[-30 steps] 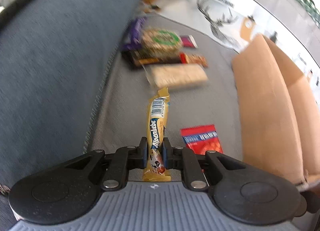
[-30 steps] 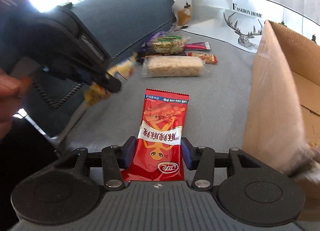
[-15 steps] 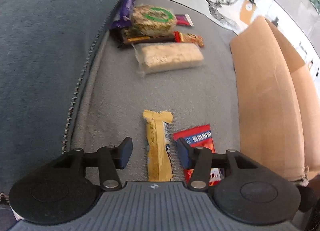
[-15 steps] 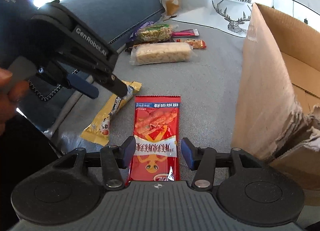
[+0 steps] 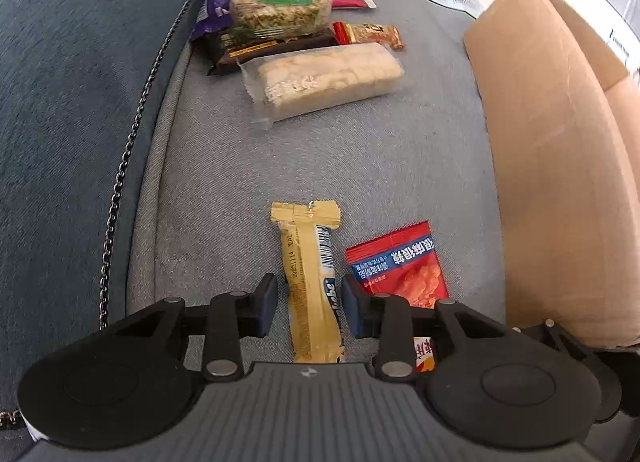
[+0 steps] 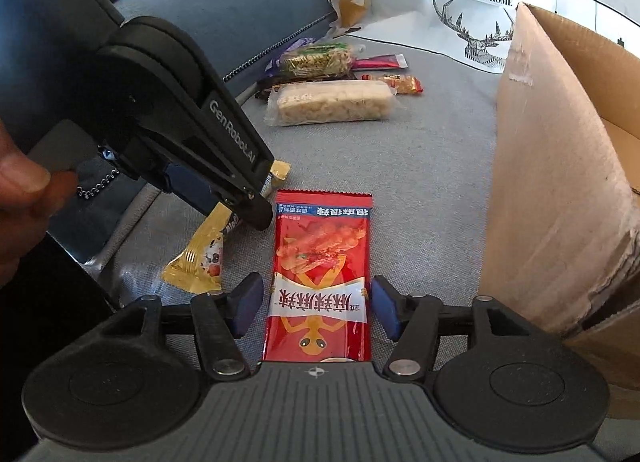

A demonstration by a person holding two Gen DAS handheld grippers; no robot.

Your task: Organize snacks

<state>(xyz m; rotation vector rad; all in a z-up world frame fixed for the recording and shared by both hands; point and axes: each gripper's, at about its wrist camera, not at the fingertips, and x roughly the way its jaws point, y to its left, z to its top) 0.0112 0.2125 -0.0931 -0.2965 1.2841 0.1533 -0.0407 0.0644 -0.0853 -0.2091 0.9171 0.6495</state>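
We see two handheld tongs over a grey sofa seat. The left tongs (image 5: 308,310) are partly spread and have just been closing; a yellow snack bar (image 5: 312,282) lies flat between their pads, with a small gap on either side. The right tongs (image 6: 314,308) are spread wider and have just been opening, straddling a red snack packet (image 6: 320,274) that lies loose on the seat. A cardboard box (image 6: 560,182) stands just right of both snacks.
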